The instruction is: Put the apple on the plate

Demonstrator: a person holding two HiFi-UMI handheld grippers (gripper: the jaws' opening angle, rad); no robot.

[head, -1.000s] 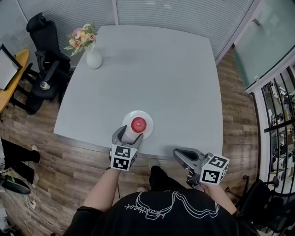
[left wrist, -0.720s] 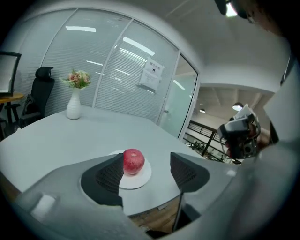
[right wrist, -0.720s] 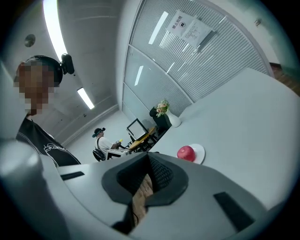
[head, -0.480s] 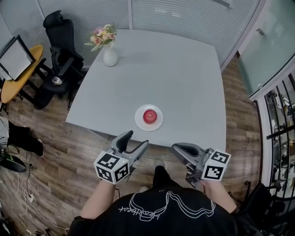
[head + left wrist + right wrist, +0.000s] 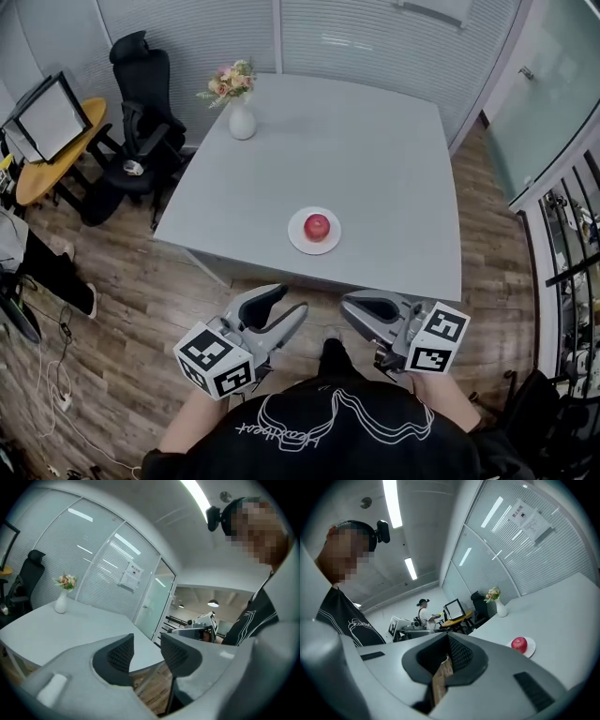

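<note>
Apple (image 5: 317,225), just one, round and glossy red, sits on the single round white plate (image 5: 298,238) on the smooth grey table (image 5: 375,159), well ahead of both grippers. Both are held about level, off the table's near edge. The left gripper (image 5: 287,302) has ribbed jaws closing, nothing between them. The right gripper (image 5: 349,306) has its jaws together, empty.

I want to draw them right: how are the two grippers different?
The left gripper has its jaws apart, closing now; the right gripper has them shut. In the head view the left gripper points up and right, the right gripper points left. Both are empty and held off the table.
</note>
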